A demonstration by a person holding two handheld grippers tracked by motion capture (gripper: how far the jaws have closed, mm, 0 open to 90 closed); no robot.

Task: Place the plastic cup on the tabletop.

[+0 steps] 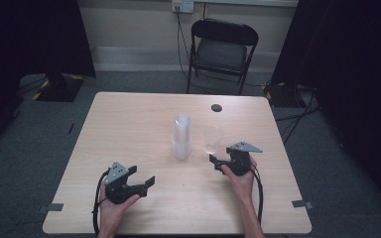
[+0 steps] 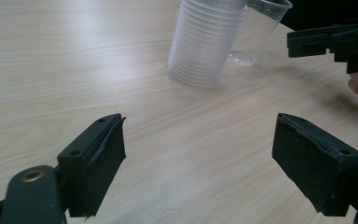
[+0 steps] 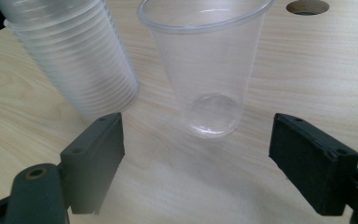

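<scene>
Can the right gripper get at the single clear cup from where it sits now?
Probably yes. The right gripper is open and faces the single clear cup with bare table between. The cup stack stands beside the cup, apart from it, not in the way.
</scene>
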